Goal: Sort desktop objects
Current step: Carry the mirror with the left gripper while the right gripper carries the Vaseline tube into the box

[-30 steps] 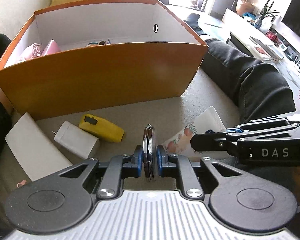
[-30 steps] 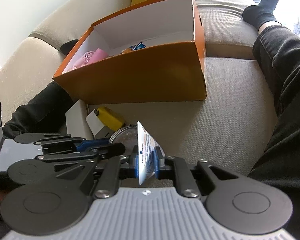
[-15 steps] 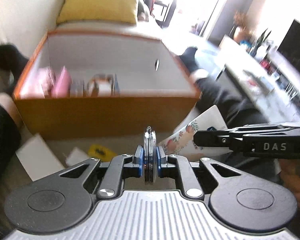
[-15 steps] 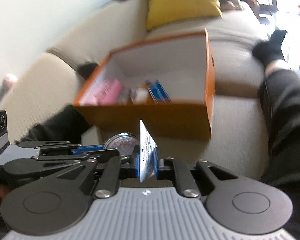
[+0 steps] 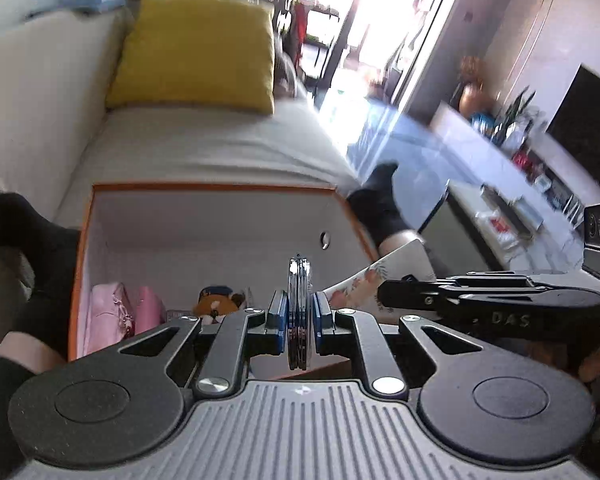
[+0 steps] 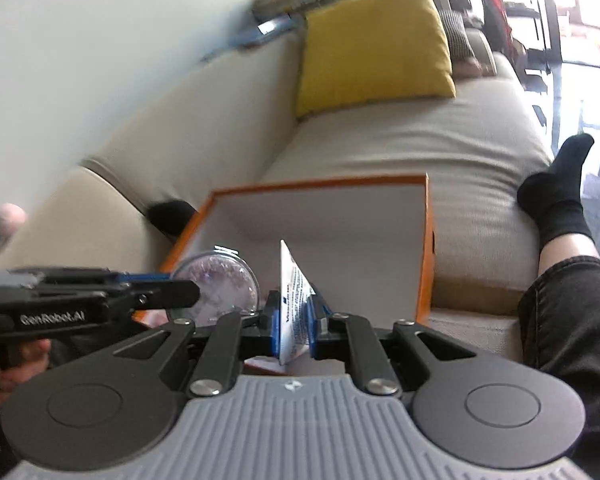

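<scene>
My left gripper (image 5: pixel 299 316) is shut on a round silver compact (image 5: pixel 299 300), held edge-on over the near wall of the orange box (image 5: pixel 220 216). The compact's round face shows in the right wrist view (image 6: pixel 220 286). My right gripper (image 6: pixel 292 320) is shut on a white floral packet (image 6: pixel 294 300), also held over the orange box (image 6: pixel 426 248); the packet shows in the left wrist view (image 5: pixel 376 284). The two grippers are side by side, left gripper (image 6: pixel 168 294) to the left.
The box holds a pink pouch (image 5: pixel 112 316) and a small plush toy (image 5: pixel 218 300) at its left. It sits on a beige sofa (image 6: pixel 440 128) with a yellow cushion (image 5: pixel 196 52). A person's legs in black lie on both sides (image 6: pixel 560 208).
Both grippers have risen and moved forward from the sofa seat to above the box, each still holding its object. The items lying in front of the box have dropped out of view.
</scene>
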Demonstrator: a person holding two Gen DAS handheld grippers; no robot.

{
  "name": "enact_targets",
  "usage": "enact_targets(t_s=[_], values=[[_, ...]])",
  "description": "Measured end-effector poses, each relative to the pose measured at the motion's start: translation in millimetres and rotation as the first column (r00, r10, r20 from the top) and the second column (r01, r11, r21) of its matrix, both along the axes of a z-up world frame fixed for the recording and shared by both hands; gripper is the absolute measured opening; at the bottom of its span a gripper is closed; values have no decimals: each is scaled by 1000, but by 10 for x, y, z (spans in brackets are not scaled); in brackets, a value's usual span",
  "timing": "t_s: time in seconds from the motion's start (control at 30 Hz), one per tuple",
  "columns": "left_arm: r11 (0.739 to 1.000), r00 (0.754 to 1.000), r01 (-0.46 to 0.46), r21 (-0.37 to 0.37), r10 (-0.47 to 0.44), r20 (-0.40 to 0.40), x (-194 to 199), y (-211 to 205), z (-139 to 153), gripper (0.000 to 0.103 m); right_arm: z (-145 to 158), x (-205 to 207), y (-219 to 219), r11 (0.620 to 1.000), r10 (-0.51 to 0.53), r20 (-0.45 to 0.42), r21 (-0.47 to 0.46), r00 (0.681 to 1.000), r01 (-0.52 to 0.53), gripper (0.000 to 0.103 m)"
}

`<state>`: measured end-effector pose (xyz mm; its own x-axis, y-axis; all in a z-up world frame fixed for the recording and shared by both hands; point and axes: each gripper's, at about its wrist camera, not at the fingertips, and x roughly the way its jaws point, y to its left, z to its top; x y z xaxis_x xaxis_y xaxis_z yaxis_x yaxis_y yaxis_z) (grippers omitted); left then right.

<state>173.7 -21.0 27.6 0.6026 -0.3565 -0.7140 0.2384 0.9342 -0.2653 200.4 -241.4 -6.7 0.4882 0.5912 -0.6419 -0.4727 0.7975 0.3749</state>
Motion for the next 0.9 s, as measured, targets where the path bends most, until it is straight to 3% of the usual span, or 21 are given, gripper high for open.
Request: enact_targets(t_s=[0.4,0.63,0.9], values=[[997,973,49,67,-32,-229,538,-197,-733,14,-568,407,167,997,42,-189,-51,981,-52,14],[991,959,60,123,-23,-281,544,-248,-877,14,-643,450,330,991,88,-286,-73,954,-113,14],[994,949,65,90,-33,-315,549,-178,-952,15,-702,480,400,992,65,-337,-84,939,-98,16]])
